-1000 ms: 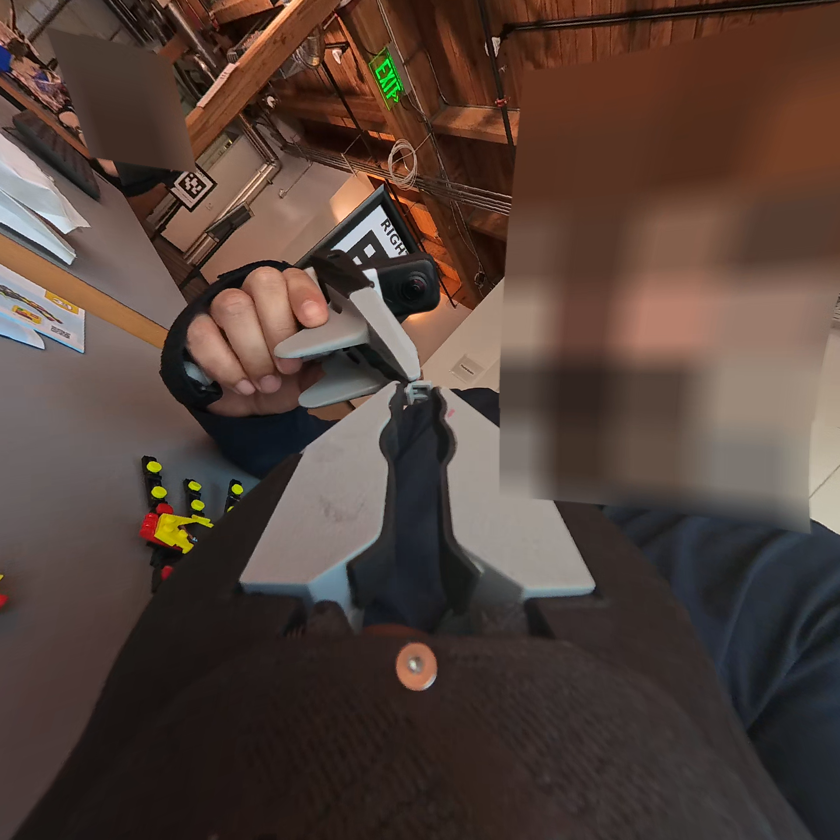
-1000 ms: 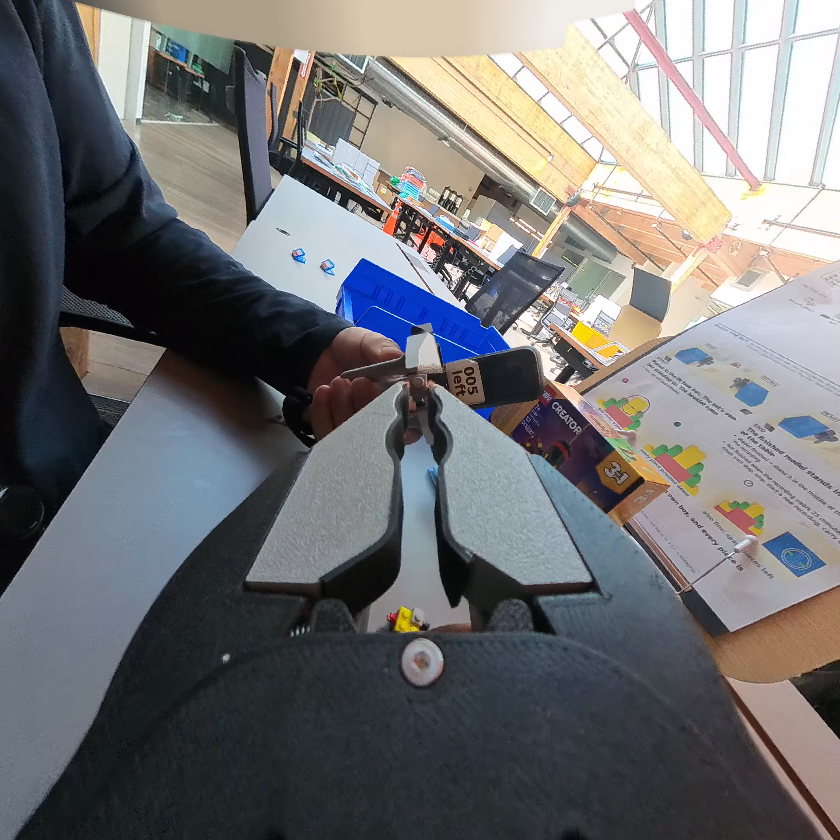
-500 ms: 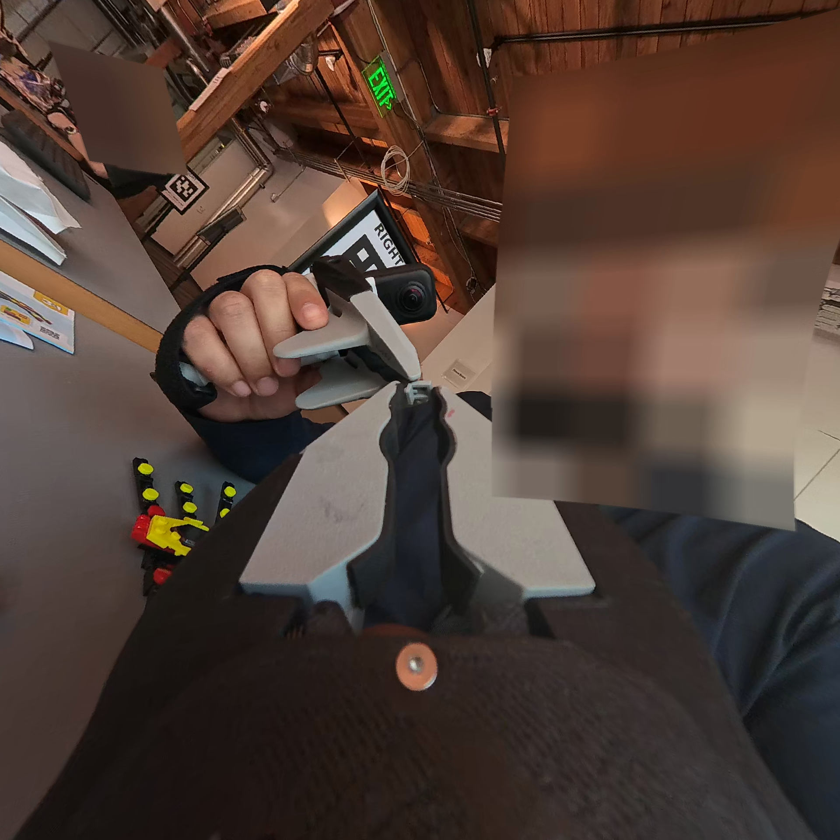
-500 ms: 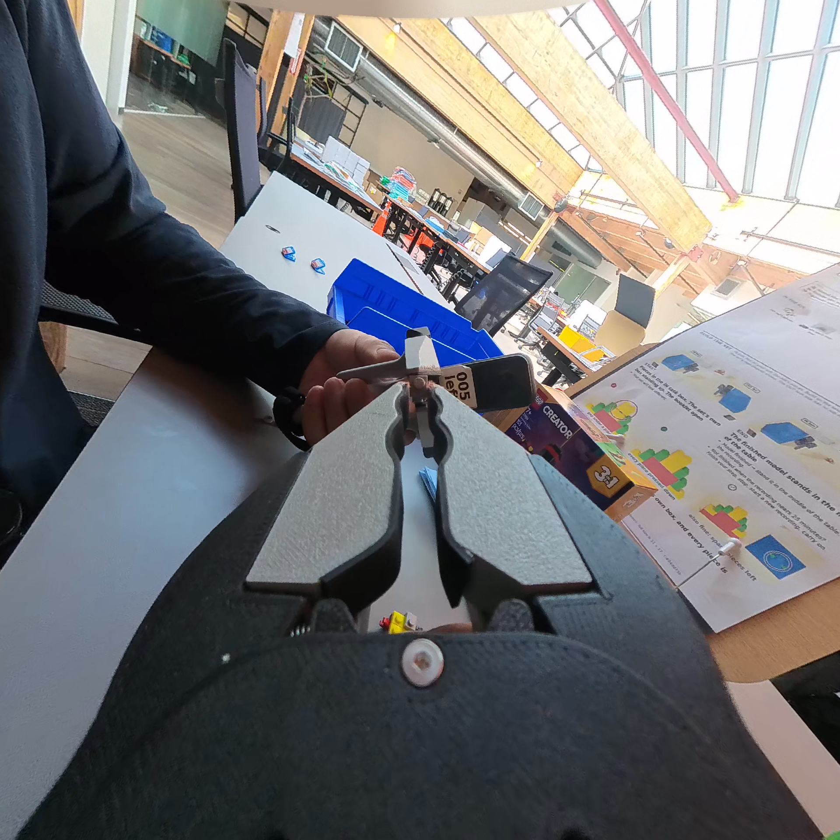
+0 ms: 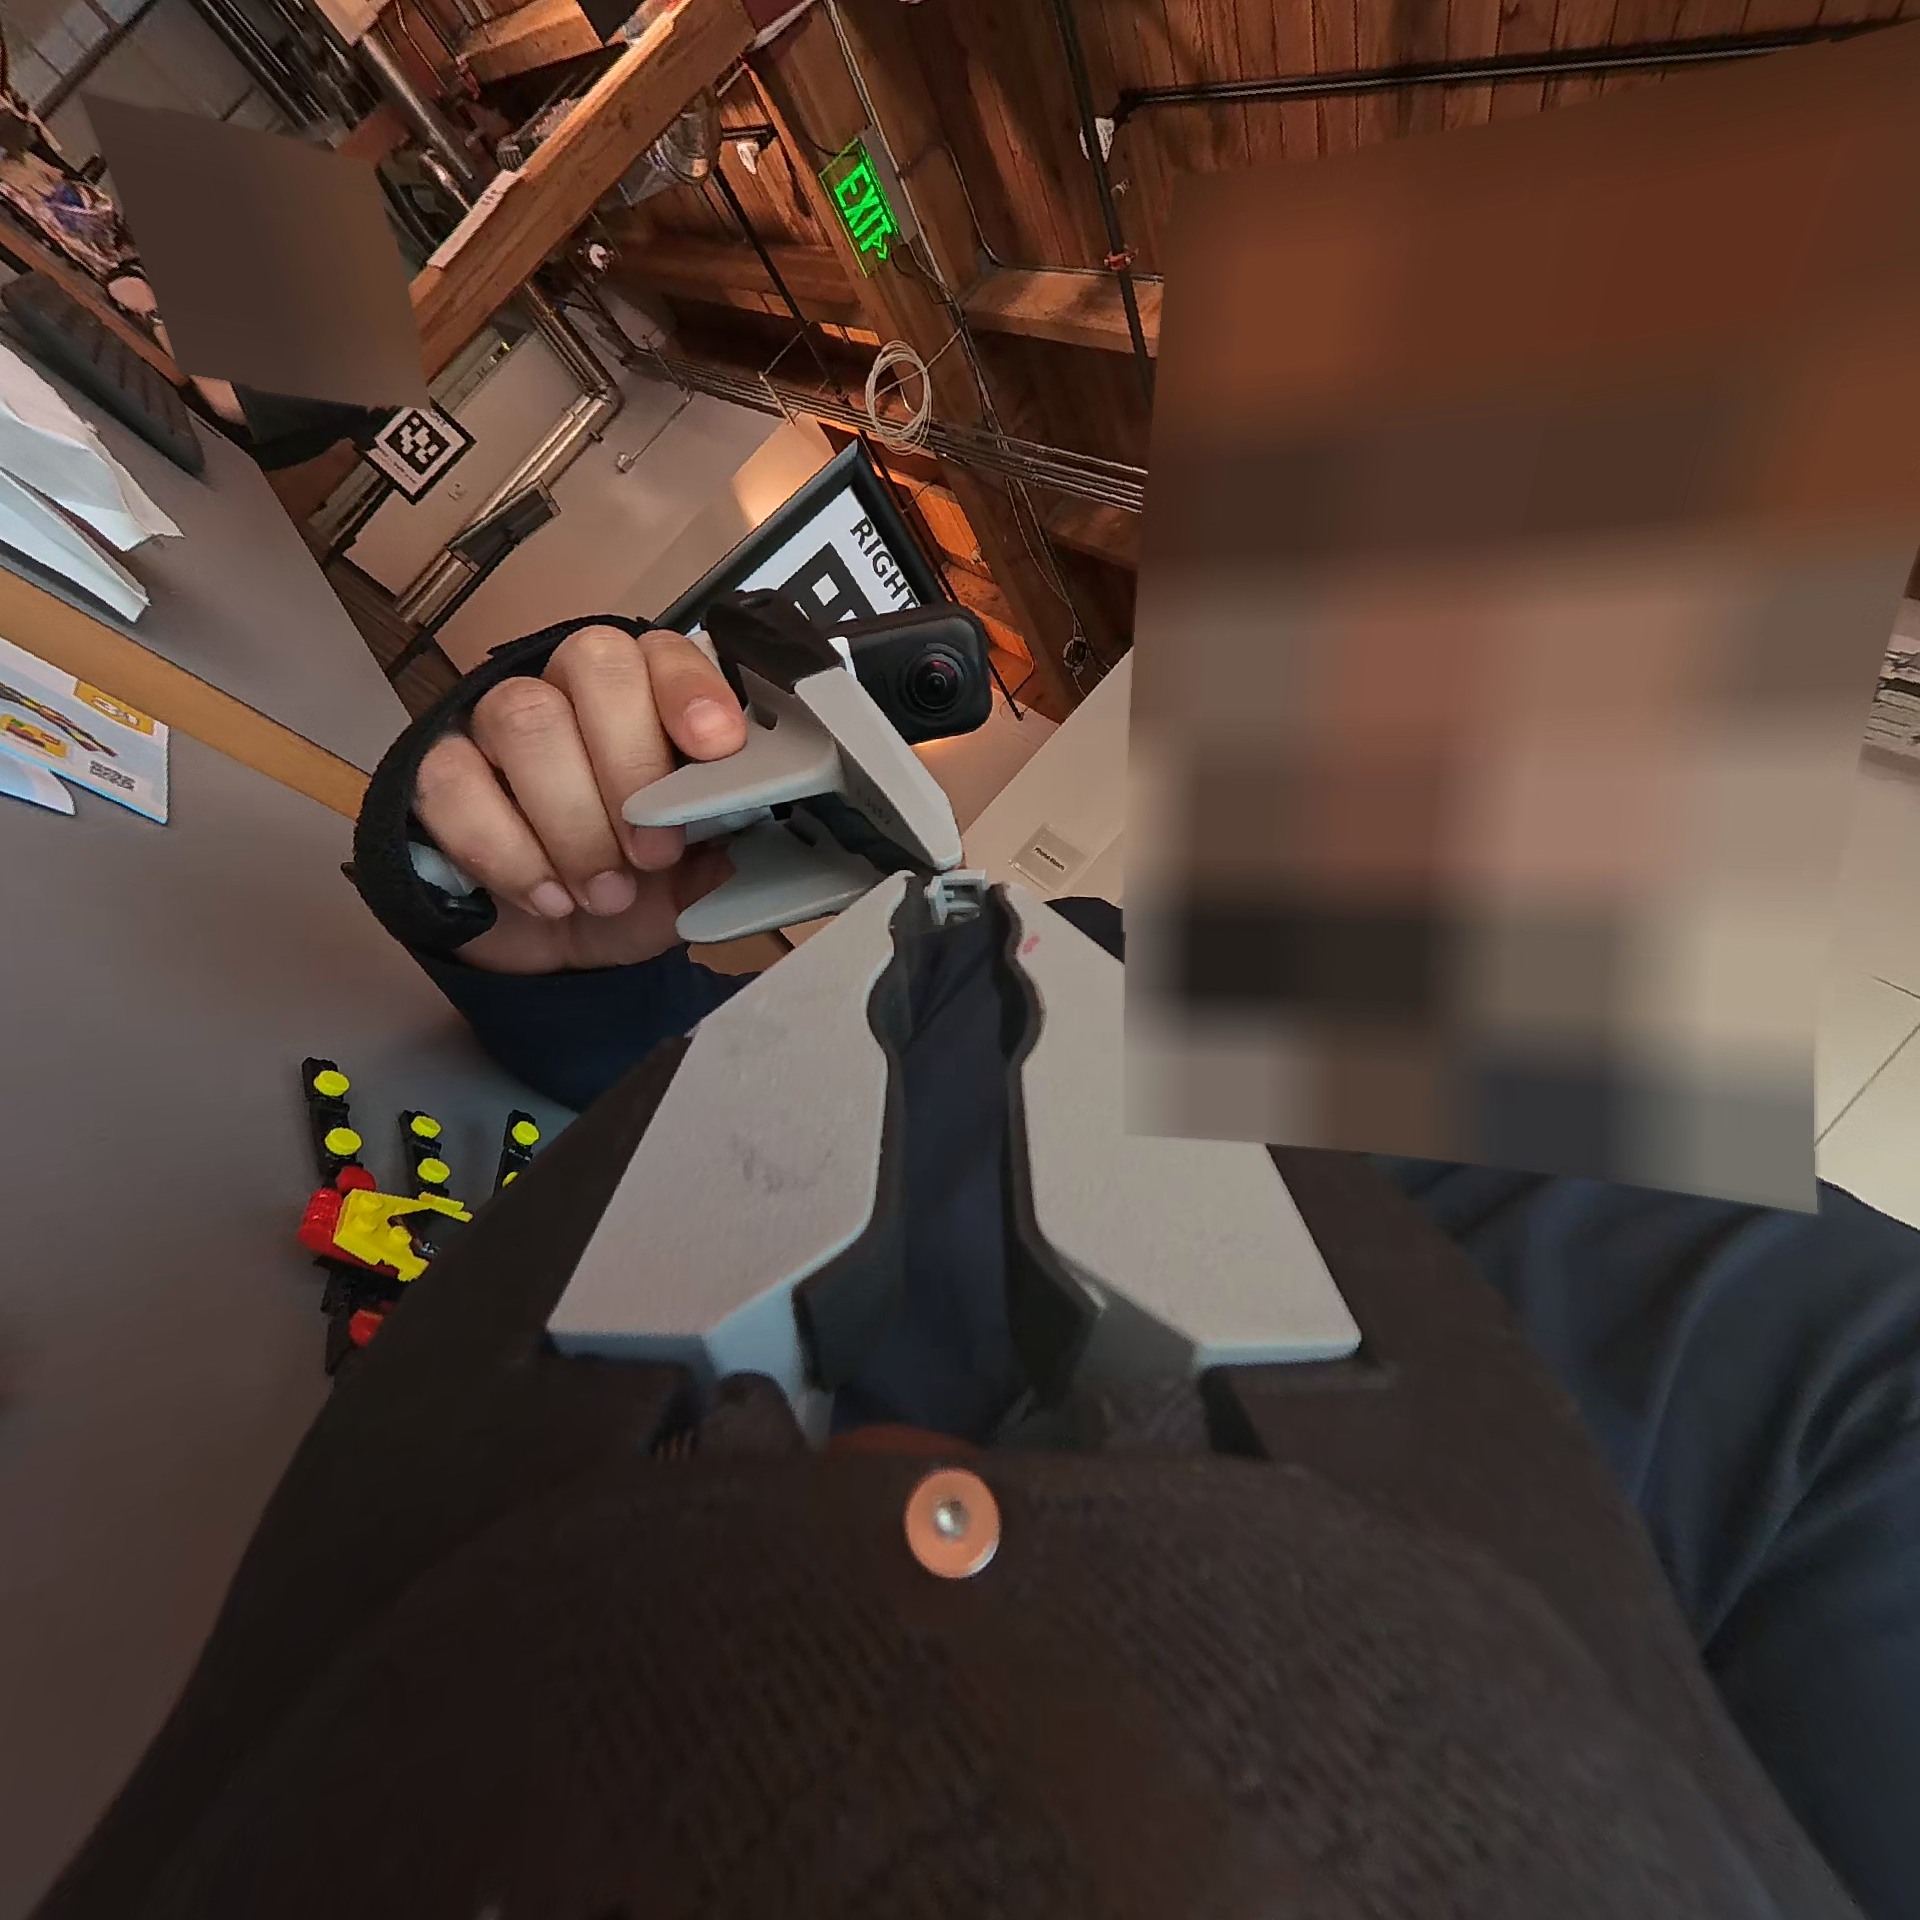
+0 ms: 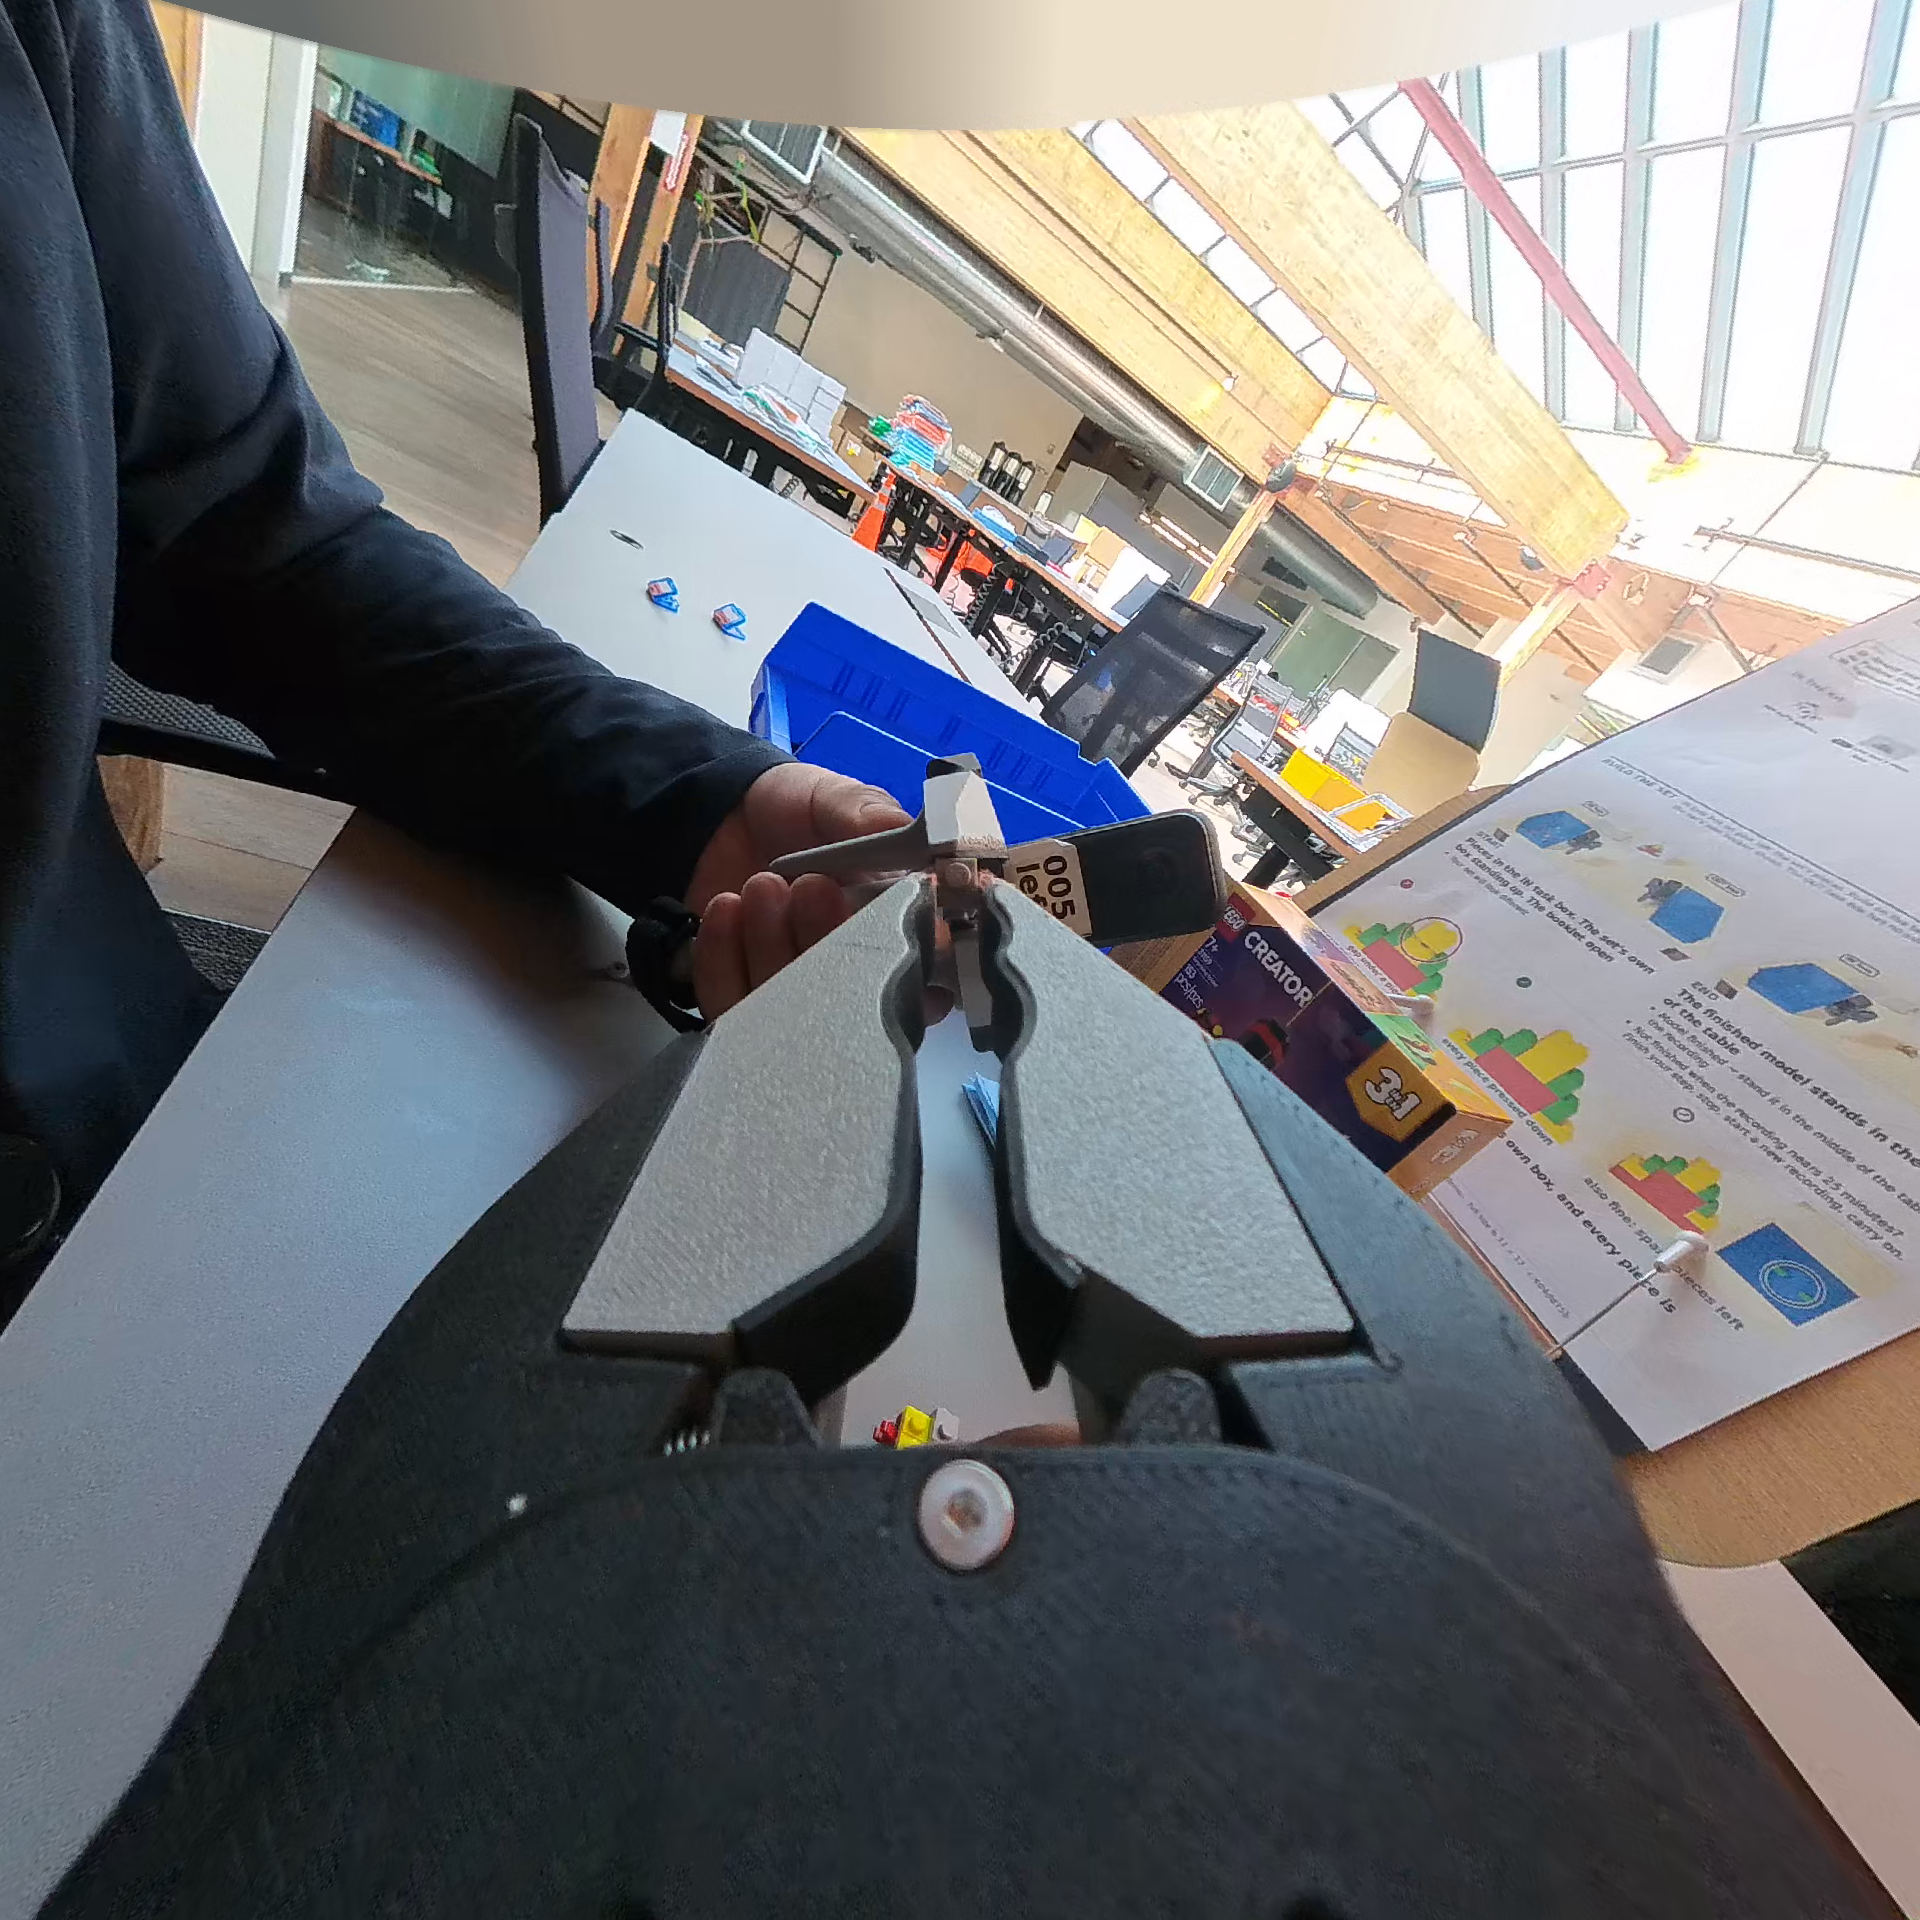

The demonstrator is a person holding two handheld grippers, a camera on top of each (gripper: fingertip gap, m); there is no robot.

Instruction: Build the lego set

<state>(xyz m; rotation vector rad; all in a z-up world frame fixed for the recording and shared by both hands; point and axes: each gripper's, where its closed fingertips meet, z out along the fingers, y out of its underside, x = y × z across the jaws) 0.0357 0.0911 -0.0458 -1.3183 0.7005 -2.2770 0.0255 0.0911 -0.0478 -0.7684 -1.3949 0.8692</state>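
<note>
Grey lego piece (image 5: 954,900) sits pinched at the tips of the left gripper (image 5: 951,904), held up in the air, well above the table (image 5: 156,1039). Right gripper (image 5: 914,868) meets it tip to tip; its fingers look drawn together, though whether they grip the piece is unclear from this side. Since a second ago the pair has barely shifted, only drifting slightly. My reading: a mid-air join is under way, not yet seated. One partly built red, yellow and black model (image 5: 384,1205) lies on the table below.

Right wrist view: right gripper (image 6: 954,896) is nearly closed on the same small grey piece (image 6: 956,873), left gripper's fingers (image 6: 951,810) touching it from beyond. Counted: two blue bins (image 6: 914,717), one set box (image 6: 1340,1049), one instruction sheet (image 6: 1714,997).
</note>
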